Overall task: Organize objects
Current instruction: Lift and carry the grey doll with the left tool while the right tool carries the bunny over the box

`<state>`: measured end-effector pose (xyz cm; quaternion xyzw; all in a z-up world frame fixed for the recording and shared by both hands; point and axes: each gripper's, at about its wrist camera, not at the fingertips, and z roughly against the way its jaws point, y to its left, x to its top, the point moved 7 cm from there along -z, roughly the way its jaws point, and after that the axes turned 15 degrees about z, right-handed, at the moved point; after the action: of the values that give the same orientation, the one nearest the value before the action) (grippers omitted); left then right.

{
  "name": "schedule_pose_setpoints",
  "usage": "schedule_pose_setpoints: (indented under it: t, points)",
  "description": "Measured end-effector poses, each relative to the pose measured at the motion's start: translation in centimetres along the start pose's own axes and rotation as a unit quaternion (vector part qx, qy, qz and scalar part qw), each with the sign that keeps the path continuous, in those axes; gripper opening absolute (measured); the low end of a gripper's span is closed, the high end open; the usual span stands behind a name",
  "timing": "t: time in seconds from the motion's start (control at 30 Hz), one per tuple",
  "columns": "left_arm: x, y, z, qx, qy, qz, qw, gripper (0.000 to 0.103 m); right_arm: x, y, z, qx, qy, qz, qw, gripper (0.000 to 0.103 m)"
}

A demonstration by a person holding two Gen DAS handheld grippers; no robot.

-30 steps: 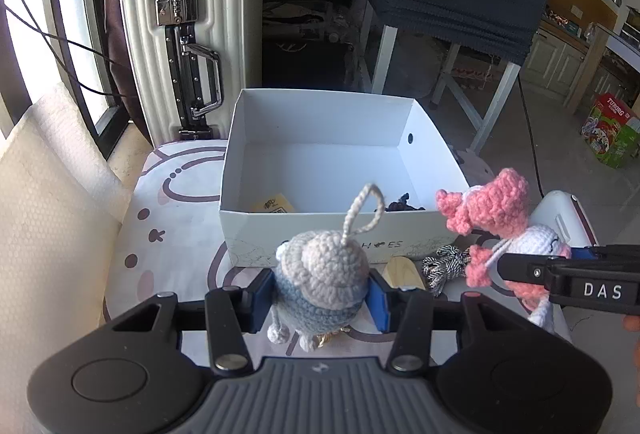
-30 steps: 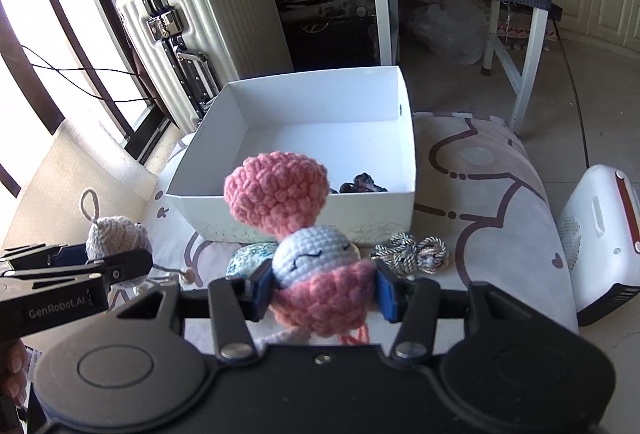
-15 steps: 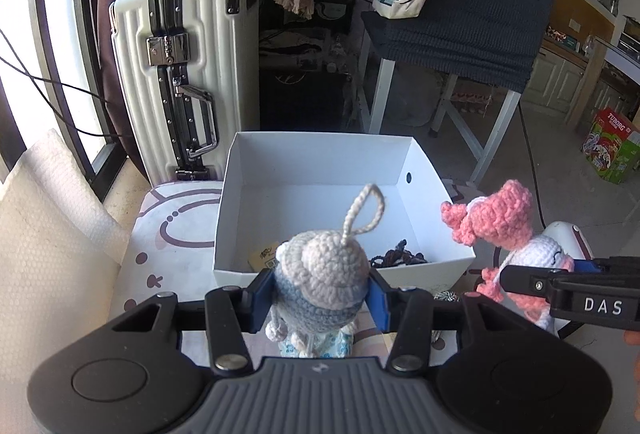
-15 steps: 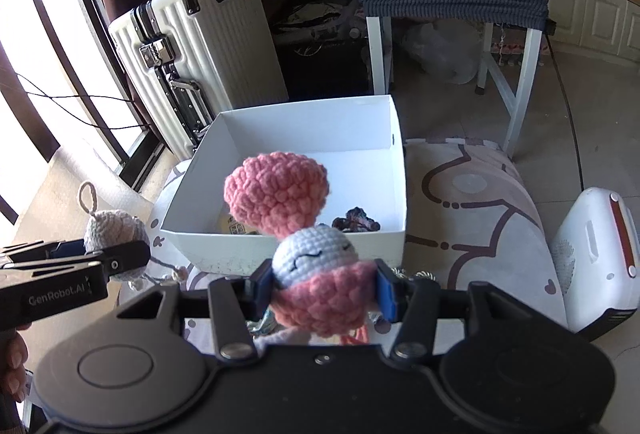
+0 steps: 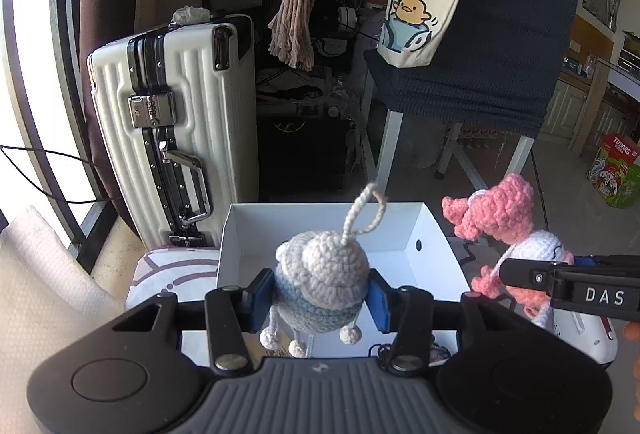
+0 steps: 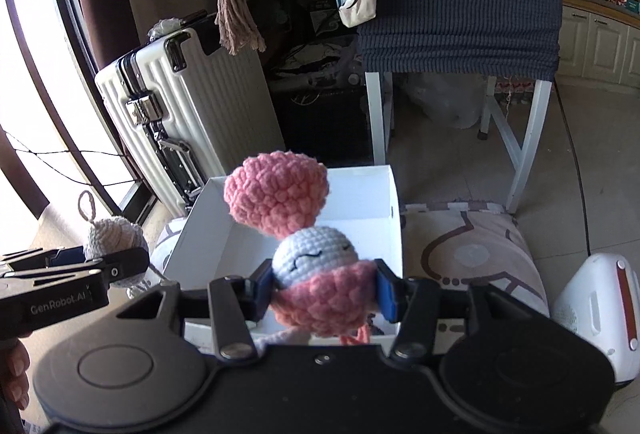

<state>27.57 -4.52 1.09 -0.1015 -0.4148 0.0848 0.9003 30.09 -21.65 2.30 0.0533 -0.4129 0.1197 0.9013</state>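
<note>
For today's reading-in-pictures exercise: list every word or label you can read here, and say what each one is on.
"DAS": side of the right gripper.
"GenRobot.AI": side of the left gripper.
"TUBORG": red and green carton.
Tote bag: top lettering cut off, unreadable.
Suitcase lock: too small.

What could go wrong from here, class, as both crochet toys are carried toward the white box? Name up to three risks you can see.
1. The grey crochet toy is soft, and its dangling legs could catch the white box rim.
2. The left gripper and right gripper travel close together, so they may knock each other over the box.
3. The pink crochet toy is top-heavy and could tip out of the jaws.
</note>
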Motion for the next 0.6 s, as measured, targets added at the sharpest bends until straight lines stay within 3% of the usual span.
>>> schedule_pose_setpoints:
  t: [0.27,0.6]
  points:
    - [1.9,-0.9,-5.8,-0.004,0.014,-0.006,0.9999,0.05,3.0,-0.6,-5.9,0.005,0.002,0.013,1.0,0.052]
    - [-1.3,-1.4,-13.9,0.011,0.103,-0.034,0.994,0.05,2.6,-1.1,-14.6,-0.004,0.077,0.059,0.995,0.052]
